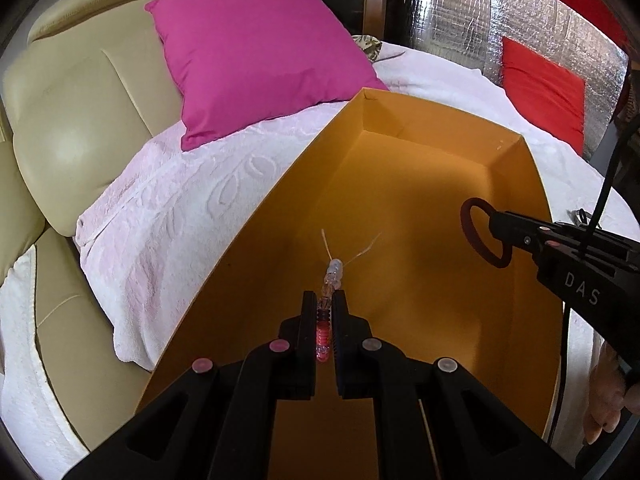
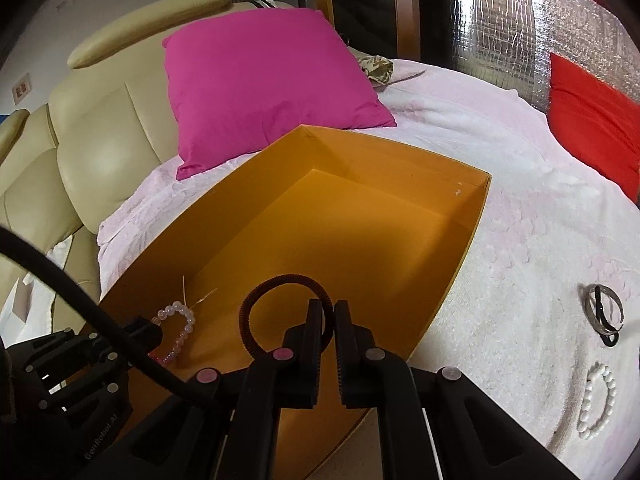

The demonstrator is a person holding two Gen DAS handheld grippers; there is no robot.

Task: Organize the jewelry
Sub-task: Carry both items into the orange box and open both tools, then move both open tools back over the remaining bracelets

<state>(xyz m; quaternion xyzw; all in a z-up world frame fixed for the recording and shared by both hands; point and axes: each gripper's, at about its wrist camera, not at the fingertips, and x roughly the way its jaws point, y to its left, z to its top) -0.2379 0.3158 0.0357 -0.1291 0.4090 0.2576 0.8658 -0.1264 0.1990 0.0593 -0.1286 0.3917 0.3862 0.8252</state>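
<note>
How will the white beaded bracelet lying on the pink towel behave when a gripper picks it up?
The white beaded bracelet would probably go floppy, since its loop of small beads already lies uneven on the pink towel. It looks light. The smooth rounded beads may slip between flat fingers.

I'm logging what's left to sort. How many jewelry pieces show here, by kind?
Beaded bracelets: 2, pink one in the left gripper, white one on the blanket.
Dark ring bands: 1, dark band in the right gripper.
Silver bangles: 1, bangle on the blanket.
Total: 4
</note>
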